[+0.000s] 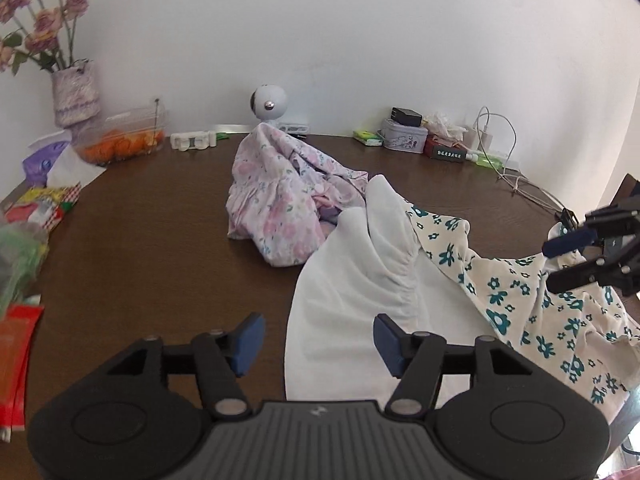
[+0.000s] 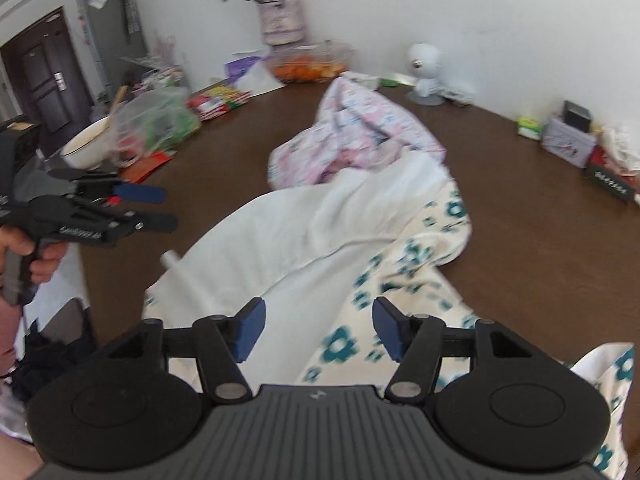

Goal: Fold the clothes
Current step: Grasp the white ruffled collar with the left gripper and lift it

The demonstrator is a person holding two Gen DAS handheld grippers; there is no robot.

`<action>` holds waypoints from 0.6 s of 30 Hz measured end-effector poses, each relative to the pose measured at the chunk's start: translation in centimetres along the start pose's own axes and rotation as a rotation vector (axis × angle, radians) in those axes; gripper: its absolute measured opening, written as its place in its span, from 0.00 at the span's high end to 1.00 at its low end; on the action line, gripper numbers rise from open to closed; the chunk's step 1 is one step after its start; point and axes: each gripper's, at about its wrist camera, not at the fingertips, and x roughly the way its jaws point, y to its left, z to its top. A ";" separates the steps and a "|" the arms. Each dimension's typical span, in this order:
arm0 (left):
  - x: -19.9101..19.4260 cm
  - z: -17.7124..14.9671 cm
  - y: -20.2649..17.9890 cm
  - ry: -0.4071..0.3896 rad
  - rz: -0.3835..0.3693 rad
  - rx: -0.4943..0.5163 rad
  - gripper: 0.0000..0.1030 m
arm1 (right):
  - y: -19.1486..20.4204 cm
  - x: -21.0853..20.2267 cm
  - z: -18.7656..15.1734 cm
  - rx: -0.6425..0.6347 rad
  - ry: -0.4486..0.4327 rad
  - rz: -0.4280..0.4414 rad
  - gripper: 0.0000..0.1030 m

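two open grippers above a half-folded garment

left wrist view: two blue pads of the left gripper [image 1: 319,345] stand spread apart with nothing between them; it hangs over the near edge of the cream garment with teal flowers [image 1: 516,304]. this garment is my landmark. its white lining [image 1: 352,272] is turned up and lies over the left part of it, so i judge that one fold was already made and the cloth was let go to rest. the right gripper [image 1: 554,266] is at the right edge of the garment, also spread; a bit of cloth lies close to its fingers, but the pads do not press on it. just behind the garment, touching its far edge, there is a crumpled pink floral garment [image 1: 280,200], probably waiting for its turn. further behind stands a small white camera [image 1: 268,104] by the wall, and far left behind a vase of flowers [image 1: 74,96].

right wrist view: the right gripper [image 2: 319,330] is open above the garment [image 2: 400,280], nothing pinched. the left gripper [image 2: 154,208] is to the left of the garment, held by a hand [image 2: 36,256], its fingers apart and empty. the garment lies on a dark brown table [image 2: 520,220], with the near part hanging over the edge. left of the garment are bags and a bowl [image 2: 88,144]; beyond them is a dark door [image 2: 44,88] in a white-walled room.
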 end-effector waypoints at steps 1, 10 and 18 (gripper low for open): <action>1.7 0.9 0.0 0.028 -0.003 0.012 0.42 | -0.8 1.2 1.3 0.015 -0.004 -0.040 0.39; 11.0 2.4 1.7 0.157 -0.064 0.014 0.45 | -7.9 13.2 8.2 0.163 0.057 -0.103 0.36; 12.5 2.4 2.2 0.150 -0.138 -0.011 0.98 | -6.7 17.6 10.2 0.230 0.111 -0.052 0.78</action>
